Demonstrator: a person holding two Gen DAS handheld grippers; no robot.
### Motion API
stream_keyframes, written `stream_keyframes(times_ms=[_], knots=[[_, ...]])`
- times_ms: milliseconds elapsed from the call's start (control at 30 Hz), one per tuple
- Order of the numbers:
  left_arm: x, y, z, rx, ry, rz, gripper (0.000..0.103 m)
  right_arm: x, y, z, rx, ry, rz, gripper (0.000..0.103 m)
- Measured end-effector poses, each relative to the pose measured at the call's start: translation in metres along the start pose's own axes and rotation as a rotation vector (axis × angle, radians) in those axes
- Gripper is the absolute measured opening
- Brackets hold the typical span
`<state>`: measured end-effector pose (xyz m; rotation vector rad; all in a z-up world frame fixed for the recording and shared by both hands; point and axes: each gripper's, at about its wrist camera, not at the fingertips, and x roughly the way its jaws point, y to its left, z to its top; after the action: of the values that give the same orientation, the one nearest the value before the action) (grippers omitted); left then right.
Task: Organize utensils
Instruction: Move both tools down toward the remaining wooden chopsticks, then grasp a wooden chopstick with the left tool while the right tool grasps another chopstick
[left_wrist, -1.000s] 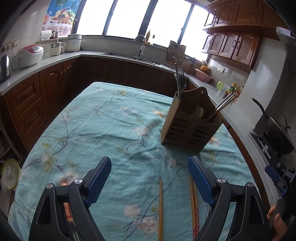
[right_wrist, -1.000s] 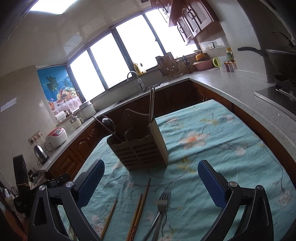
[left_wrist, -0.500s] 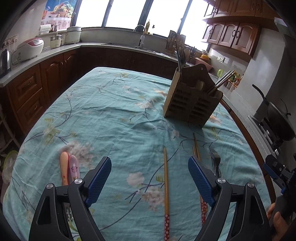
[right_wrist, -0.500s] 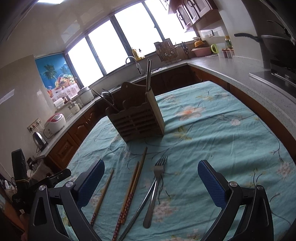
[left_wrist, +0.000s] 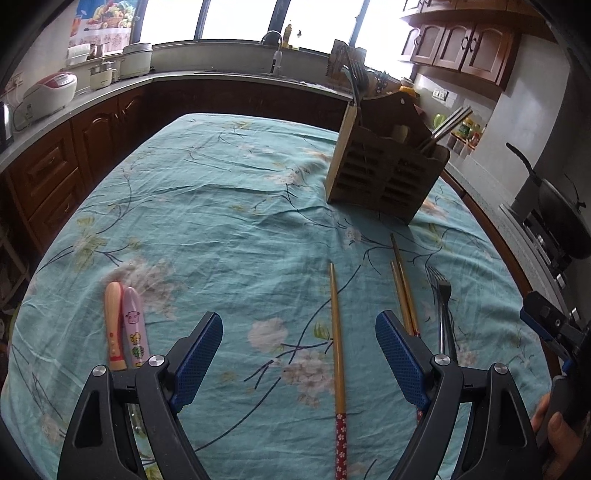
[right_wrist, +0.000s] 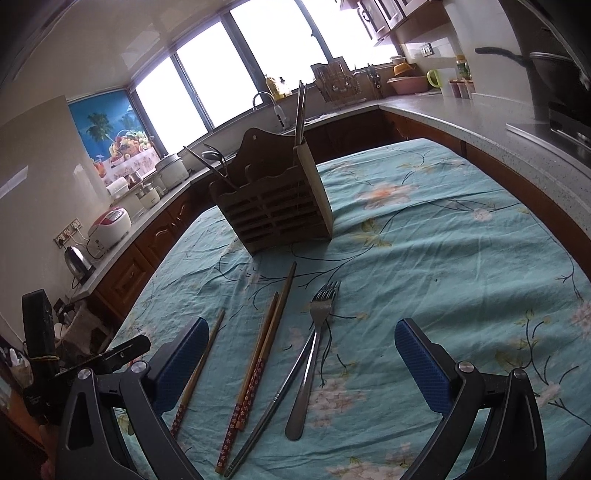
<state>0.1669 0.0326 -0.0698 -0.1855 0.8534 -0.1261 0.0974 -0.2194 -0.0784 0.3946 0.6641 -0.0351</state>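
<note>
A wooden utensil holder (left_wrist: 386, 168) (right_wrist: 275, 205) stands on the teal floral tablecloth with forks and metal chopsticks in it. On the cloth lie a single wooden chopstick (left_wrist: 337, 339) (right_wrist: 199, 367), a chopstick pair (left_wrist: 403, 291) (right_wrist: 264, 345), a metal fork (left_wrist: 441, 306) (right_wrist: 312, 349) and a metal chopstick (right_wrist: 275, 400). Two small plastic handles, orange (left_wrist: 112, 325) and pink (left_wrist: 133, 326), lie at the left. My left gripper (left_wrist: 299, 363) is open above the single chopstick. My right gripper (right_wrist: 301, 367) is open above the fork and chopsticks.
Kitchen counters surround the table (left_wrist: 207, 206): a rice cooker (left_wrist: 48, 90) and kettle (right_wrist: 77, 262) on the left, a sink tap (left_wrist: 275, 55) at the back, a wok on the stove (left_wrist: 557, 210) at the right. The right gripper's body shows at the left wrist view's edge (left_wrist: 550, 323).
Both grippers have pulled back and risen from the holder. The loose chopsticks, fork and plastic handles have come into view. Both stay open.
</note>
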Motion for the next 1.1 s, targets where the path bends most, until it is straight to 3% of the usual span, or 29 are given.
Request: stream_keyframes(times_ms=[300, 500, 567, 833, 967, 1100], knots=[[0.037, -0.017, 0.017, 0.088, 0.042, 0.033, 0.076, 0.026, 0.005, 0.013, -0.025, 0.030, 0.005, 0.096], [0.066, -0.014, 0.031, 0.075, 0.095, -0.001, 0.065, 0.054, 0.010, 0.030, -0.049, 0.068, 0.007, 0.077], [0.076, -0.014, 0.035, 0.076, 0.112, -0.004, 0.061, 0.066, 0.012, 0.035, -0.053, 0.087, 0.010, 0.064], [0.110, -0.024, 0.049, 0.124, 0.169, -0.016, 0.056, 0.120, 0.021, 0.049, -0.078, 0.184, 0.028, 0.051], [0.123, -0.024, 0.051, 0.130, 0.198, -0.014, 0.039, 0.145, 0.021, 0.052, -0.093, 0.237, 0.014, 0.042], [0.128, -0.030, 0.052, 0.167, 0.187, 0.009, 0.037, 0.163, 0.022, 0.052, -0.125, 0.283, -0.015, 0.035]])
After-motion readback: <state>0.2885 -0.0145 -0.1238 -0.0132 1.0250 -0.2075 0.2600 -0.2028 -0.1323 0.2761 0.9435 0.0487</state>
